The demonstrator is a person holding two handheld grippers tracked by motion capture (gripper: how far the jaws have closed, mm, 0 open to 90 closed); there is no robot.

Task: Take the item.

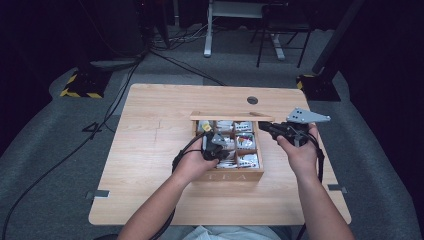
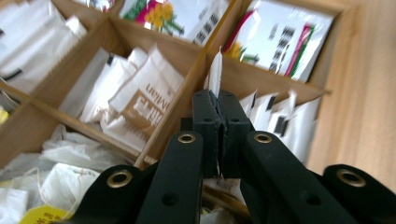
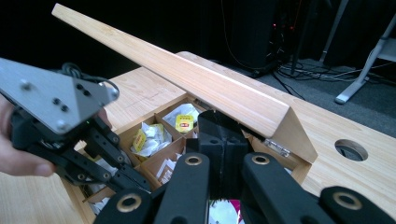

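Left gripper (image 2: 218, 109) pinching thin white paper sachet (image 2: 215, 74) edge-on, black jaws clenching flat on it, above thin dividers of pale wooden compartment box (image 1: 227, 176) sitting mid-table. Right gripper (image 3: 223, 140) jaws pressing together; cannot tell whether anything is between them. It is sitting at box's right rim, just under hinged bamboo lid (image 3: 187, 74) standing open. Crinkled white and brown packets crowding cells. Smooth light wooden table (image 1: 150, 150) lying bare left of box.

box lid (image 3: 196, 79): raised, blocks far side | dividers (image 2: 187, 88): narrow compartments | table (image 1: 150, 165): free around
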